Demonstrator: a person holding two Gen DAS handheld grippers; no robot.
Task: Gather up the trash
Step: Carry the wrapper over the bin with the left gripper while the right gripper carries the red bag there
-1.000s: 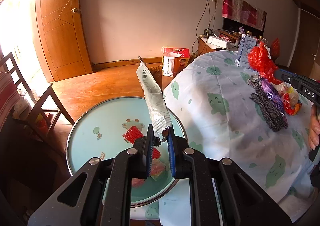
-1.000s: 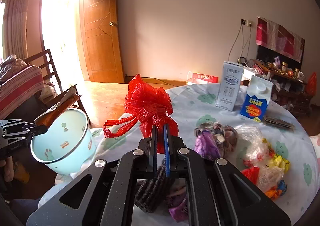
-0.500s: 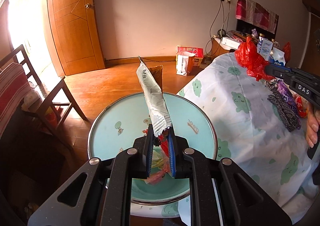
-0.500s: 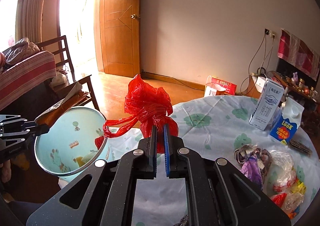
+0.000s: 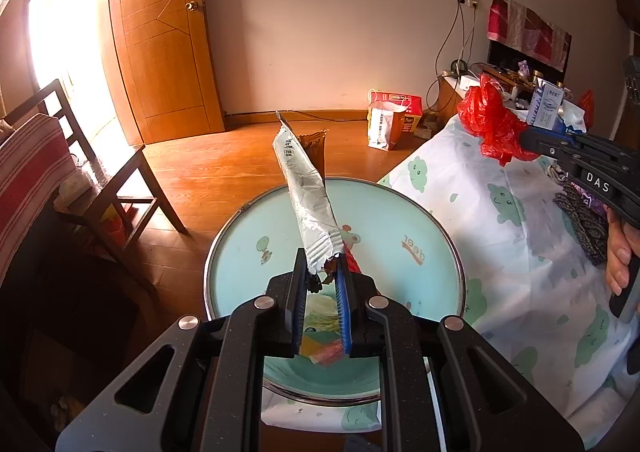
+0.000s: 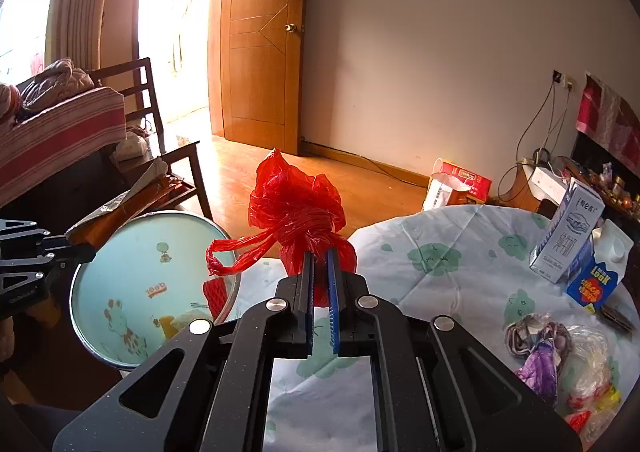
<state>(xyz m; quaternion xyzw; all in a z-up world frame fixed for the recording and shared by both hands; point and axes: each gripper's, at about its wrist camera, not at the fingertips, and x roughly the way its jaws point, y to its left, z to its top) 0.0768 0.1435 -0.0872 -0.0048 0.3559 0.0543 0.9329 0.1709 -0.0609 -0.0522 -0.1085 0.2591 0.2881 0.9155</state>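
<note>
Currently: both grippers loaded beside the basin.
My left gripper (image 5: 323, 276) clamps a silver snack wrapper (image 5: 306, 196) over the basin (image 5: 400, 220); my right gripper (image 6: 320, 272) clamps a knotted red plastic bag (image 6: 298, 208).

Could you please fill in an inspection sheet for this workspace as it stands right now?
Surface: round table under a pale cloth with green prints.
Job's things: silver snack wrapper held over the mint basin; red plastic bag, knotted; scraps lie in the basin.
Clutter: two cartons, wrappers and a dark knit piece on the table.
Grippers: left gripper shut on the wrapper; right gripper shut on the bag.
Cables: wires hang from a wall socket.
Surroundings: wooden door, chair, paper bag on the floor.
</note>
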